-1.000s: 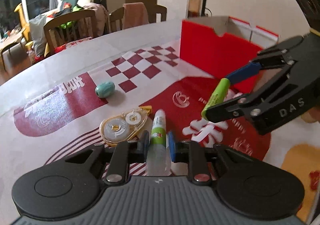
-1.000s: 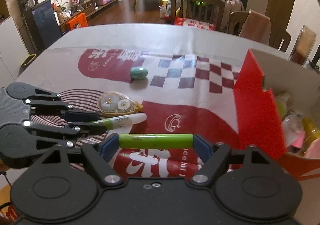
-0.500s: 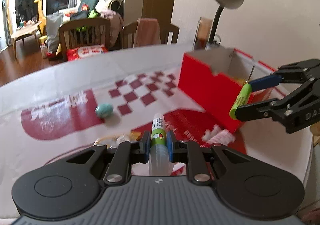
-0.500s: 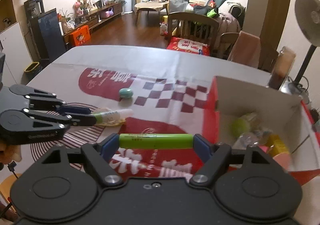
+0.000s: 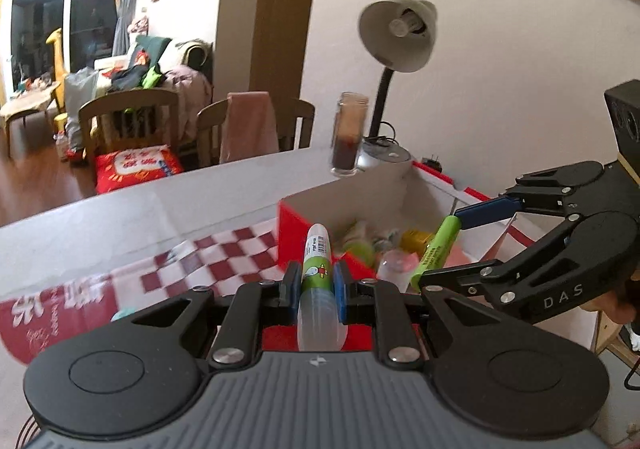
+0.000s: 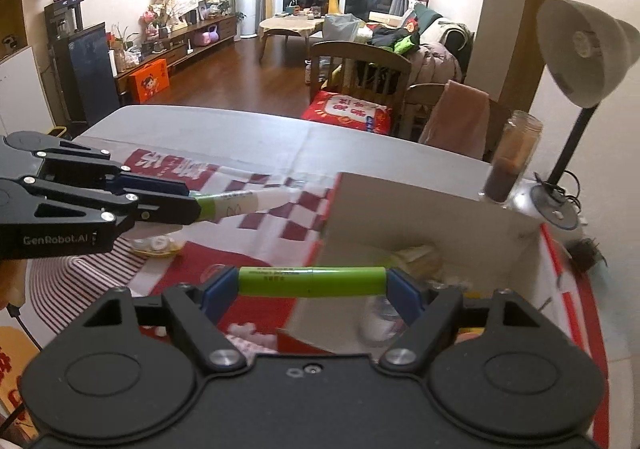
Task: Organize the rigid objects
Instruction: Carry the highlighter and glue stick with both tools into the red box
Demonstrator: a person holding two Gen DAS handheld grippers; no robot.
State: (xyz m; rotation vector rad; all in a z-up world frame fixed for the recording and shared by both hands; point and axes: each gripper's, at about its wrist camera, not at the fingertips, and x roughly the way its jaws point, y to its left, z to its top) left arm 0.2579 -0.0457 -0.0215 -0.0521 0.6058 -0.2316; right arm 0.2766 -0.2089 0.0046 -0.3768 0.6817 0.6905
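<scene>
My left gripper is shut on a clear glue bottle with a green label and white cap, which points forward toward the red box. My right gripper is shut on a green tube held lengthwise between its blue pads, just above the box's near corner. In the left wrist view the right gripper hangs over the box with the green tube. In the right wrist view the left gripper holds the glue bottle left of the box.
The box holds several small items. A correction tape dispenser lies on the red and white cloth. Behind the box stand a glass jar and a desk lamp. Chairs line the table's far edge.
Both grippers rose from the cloth and moved toward the box with their objects still held. The right gripper now hangs over the box opening; the teal egg has left both views.
</scene>
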